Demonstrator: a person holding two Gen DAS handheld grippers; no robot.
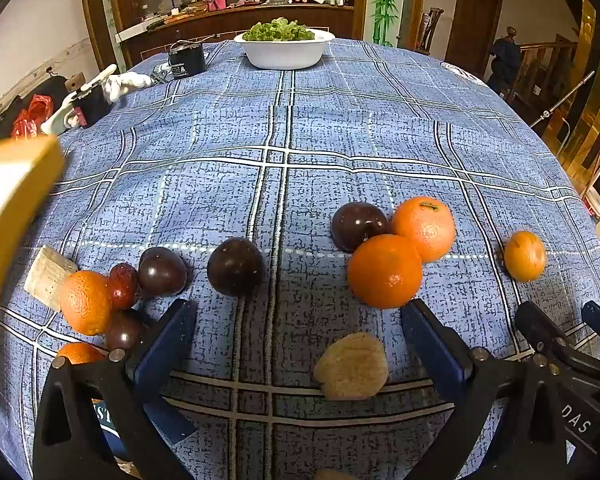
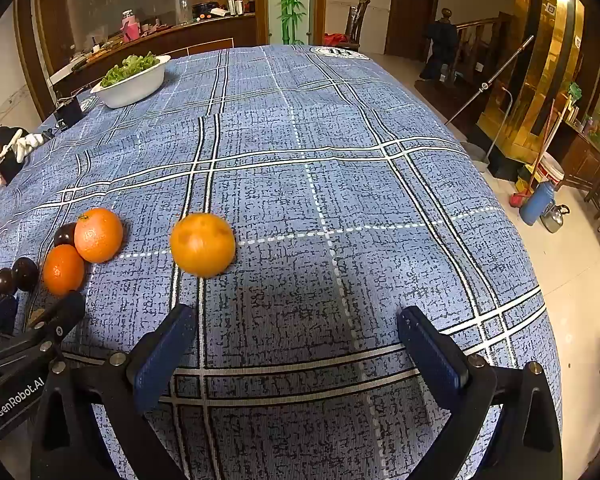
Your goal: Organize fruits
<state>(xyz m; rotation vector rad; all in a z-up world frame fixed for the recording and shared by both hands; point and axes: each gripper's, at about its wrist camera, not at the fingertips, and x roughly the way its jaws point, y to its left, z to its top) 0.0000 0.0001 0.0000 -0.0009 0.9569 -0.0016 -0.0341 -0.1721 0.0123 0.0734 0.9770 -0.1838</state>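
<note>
Fruits scattered across a blue plaid tablecloth (image 1: 300, 120), none yet gathered. Left gripper (image 1: 300, 344) spread wide, tilted down at the table, holding nothing; between its blue fingers (image 1: 168, 344), on the cloth, a tan wrinkled piece (image 1: 352, 366), kind impossible to tell. Just past the right fingertip, two oranges (image 1: 385, 271) touching, with a dark purple fruit (image 1: 358, 226) pressed against them from behind. Ahead of the left fingertip, a lone dark fruit (image 1: 235, 267); further left, a tight cluster of orange (image 1: 85, 302), red and purple fruit (image 1: 162, 271) beside a pale block (image 1: 49, 276). Right gripper (image 2: 296, 348) likewise fully spread and empty, over bare cloth, with a single yellow-orange citrus (image 2: 202, 245) just ahead of its left finger, well apart from the rest. Far beyond both, a white bowl of greens (image 1: 284, 54) near the table's far edge, a dark box (image 1: 187, 60) and white gloves (image 1: 126, 82) to its left.
</note>
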